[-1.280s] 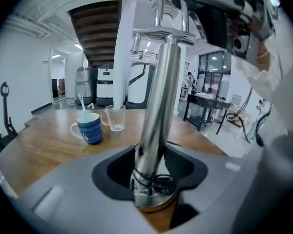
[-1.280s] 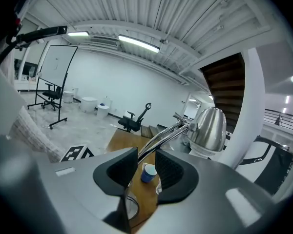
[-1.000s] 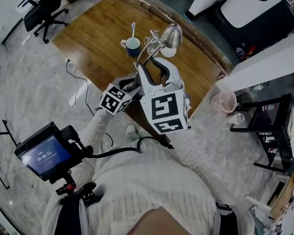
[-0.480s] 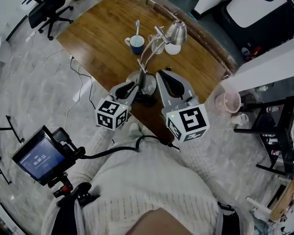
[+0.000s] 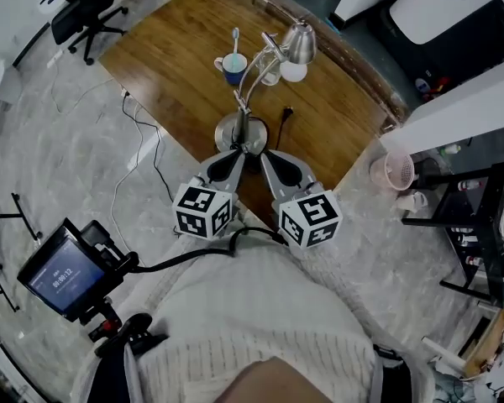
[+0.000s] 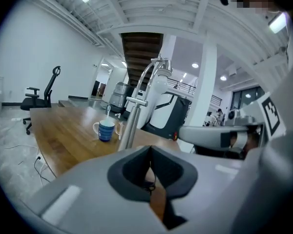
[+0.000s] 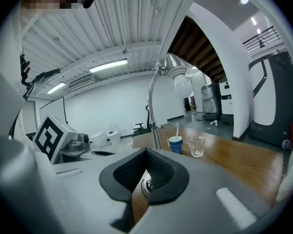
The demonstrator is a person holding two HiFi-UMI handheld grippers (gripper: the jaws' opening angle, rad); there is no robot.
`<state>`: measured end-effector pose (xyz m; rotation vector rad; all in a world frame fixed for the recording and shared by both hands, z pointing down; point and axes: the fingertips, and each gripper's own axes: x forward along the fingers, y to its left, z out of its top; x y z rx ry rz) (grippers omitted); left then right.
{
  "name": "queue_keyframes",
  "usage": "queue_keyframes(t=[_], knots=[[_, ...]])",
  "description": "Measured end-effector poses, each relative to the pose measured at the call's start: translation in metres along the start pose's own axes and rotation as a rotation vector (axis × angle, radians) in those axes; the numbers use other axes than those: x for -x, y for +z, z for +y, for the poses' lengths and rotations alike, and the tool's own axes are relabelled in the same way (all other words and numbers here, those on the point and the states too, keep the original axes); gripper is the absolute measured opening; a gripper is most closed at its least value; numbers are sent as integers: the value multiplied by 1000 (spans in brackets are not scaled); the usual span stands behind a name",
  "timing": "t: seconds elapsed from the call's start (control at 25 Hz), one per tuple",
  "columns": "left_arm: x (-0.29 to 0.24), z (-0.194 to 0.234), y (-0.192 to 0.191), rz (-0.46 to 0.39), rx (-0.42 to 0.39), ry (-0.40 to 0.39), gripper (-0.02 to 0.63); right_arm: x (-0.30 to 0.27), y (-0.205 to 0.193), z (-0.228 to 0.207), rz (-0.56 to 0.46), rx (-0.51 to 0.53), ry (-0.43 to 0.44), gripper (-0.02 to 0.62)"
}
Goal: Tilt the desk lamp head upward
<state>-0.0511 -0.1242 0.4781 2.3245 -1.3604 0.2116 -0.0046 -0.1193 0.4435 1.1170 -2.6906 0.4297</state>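
Note:
The silver desk lamp stands on the wooden table (image 5: 176, 57), its round base (image 5: 241, 133) near the front edge. A curved arm carries the lamp head (image 5: 300, 40) and white bulb (image 5: 293, 71). My left gripper (image 5: 236, 158) and right gripper (image 5: 265, 159) sit side by side just in front of the base, both shut and empty, touching nothing. In the left gripper view the lamp stem (image 6: 129, 126) rises beyond the shut left gripper (image 6: 150, 179). The right gripper view has the lamp head (image 7: 175, 63) high above the shut right gripper (image 7: 144, 179).
A blue mug (image 5: 232, 67) with a toothbrush and a clear glass (image 7: 197, 146) stand behind the lamp. A small black plug (image 5: 286, 112) lies on the table. An office chair (image 5: 80, 11), floor cables (image 5: 139, 154), a pink basket (image 5: 392, 172) and a black rack (image 5: 479, 225) surround the table.
Both grippers have drawn back from the lamp toward the person and dropped to the table's front edge. Their jaws have gone from open to shut.

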Motion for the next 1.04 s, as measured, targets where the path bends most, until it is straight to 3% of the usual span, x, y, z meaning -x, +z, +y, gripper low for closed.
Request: queue_keyframes(t=[0.28,0.68,1.04], knots=[[-5,2,-2,19,7,-10,8,2,-7,-8,28,4,-23,-2],[-8,-3,-6,39,-19,-20,7,-4,-22,-3,110,-3,45,-2],[-8,-14,-13,62,-56,-46,6,-6,-32,-10,175,-16,23,-2]])
